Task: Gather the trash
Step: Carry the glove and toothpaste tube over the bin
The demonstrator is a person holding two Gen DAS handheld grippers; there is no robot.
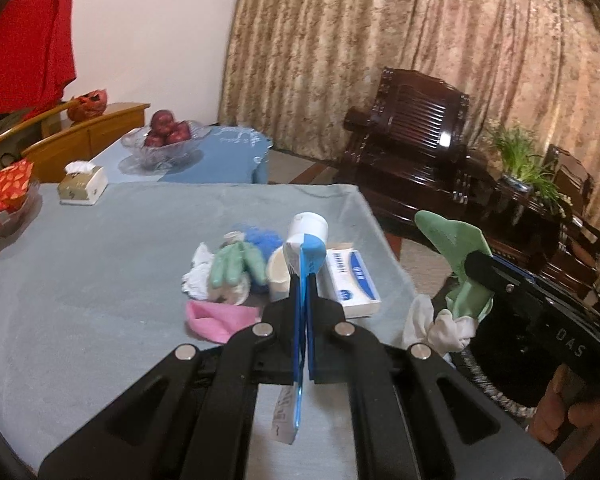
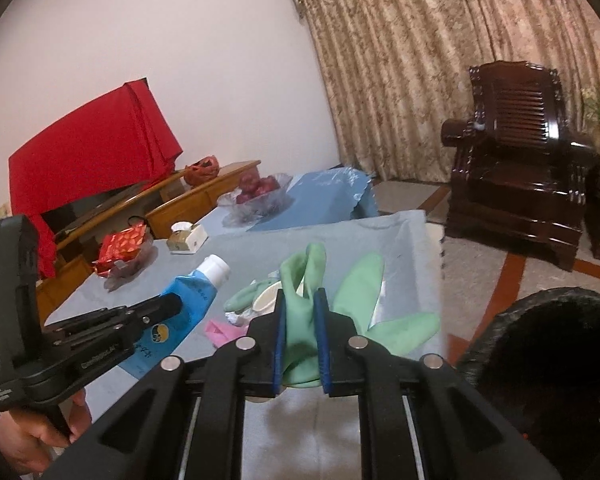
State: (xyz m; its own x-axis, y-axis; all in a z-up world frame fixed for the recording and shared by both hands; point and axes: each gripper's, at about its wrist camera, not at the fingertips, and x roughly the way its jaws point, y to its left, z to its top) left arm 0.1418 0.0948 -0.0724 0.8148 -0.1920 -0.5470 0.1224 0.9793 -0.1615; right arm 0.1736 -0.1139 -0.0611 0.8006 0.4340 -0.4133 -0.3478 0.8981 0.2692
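My left gripper [image 1: 304, 280] is shut on a flattened blue and white tube [image 1: 306, 242] with a white cap, held above the grey table; the tube also shows in the right wrist view [image 2: 188, 304]. My right gripper [image 2: 300, 300] is shut on a green rubber glove [image 2: 300, 280] with a white cuff [image 1: 444, 328], held near a black-lined trash bin [image 2: 552, 364]. On the table lie another green glove [image 1: 236, 264], crumpled white paper [image 1: 196, 276], a blue puff [image 1: 262, 238], a paper cup [image 1: 278, 272], a pink scrap [image 1: 220, 318] and a white and blue box [image 1: 352, 280].
A tissue box [image 1: 82, 186], a red packet in a glass dish [image 1: 4, 196] and a glass bowl of apples [image 1: 166, 136] stand further back. A dark wooden armchair [image 2: 516, 160], a potted plant [image 1: 520, 164], curtains and a red cloth [image 2: 92, 148] lie beyond the table.
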